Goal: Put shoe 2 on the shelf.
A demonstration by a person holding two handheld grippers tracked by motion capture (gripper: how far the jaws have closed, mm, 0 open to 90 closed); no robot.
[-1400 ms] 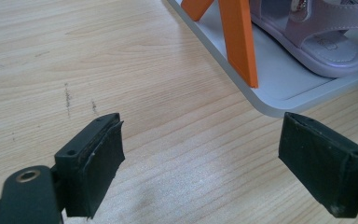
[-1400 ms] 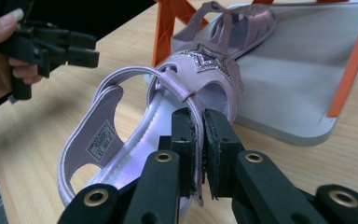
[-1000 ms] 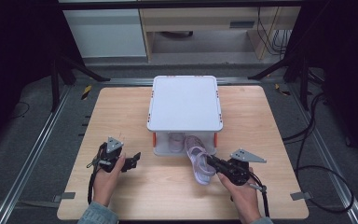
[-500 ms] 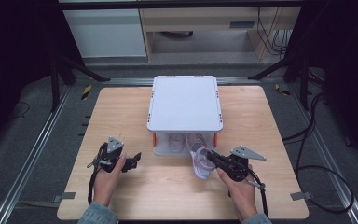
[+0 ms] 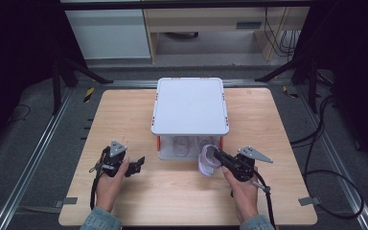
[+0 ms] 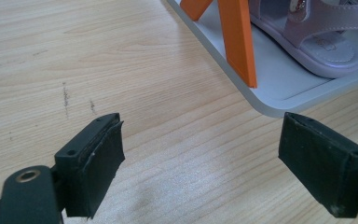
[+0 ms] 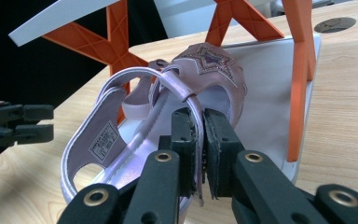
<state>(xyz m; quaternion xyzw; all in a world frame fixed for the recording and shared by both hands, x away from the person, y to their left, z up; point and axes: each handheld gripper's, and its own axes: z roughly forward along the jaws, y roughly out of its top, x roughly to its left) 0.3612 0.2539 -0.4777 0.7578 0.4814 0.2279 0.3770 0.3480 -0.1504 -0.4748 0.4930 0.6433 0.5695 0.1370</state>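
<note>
A lilac sandal (image 5: 205, 163) hangs tilted just in front of the white rack (image 5: 190, 105), by the rack's right front leg. My right gripper (image 5: 216, 157) is shut on it. In the right gripper view the jaws (image 7: 199, 126) pinch the thin heel strap, and the sandal (image 7: 100, 140) lies on its side with its toe over the rack's lower shelf (image 7: 270, 93). A second lilac sandal (image 5: 181, 146) rests on that lower shelf under the top board. My left gripper (image 5: 136, 166) stands open over the wood, left of the rack, with nothing between its jaws (image 6: 200, 158).
The rack has orange legs (image 6: 237, 42) and a grey lower shelf (image 6: 279, 88) holding the second sandal (image 6: 326, 42). The wooden table (image 5: 124, 120) ends in dark floor and metal rails on all sides. The left gripper (image 7: 14, 126) shows far off at the left of the right gripper view.
My right gripper has carried the sandal a little closer to the rack's front. The left gripper has stayed where it was.
</note>
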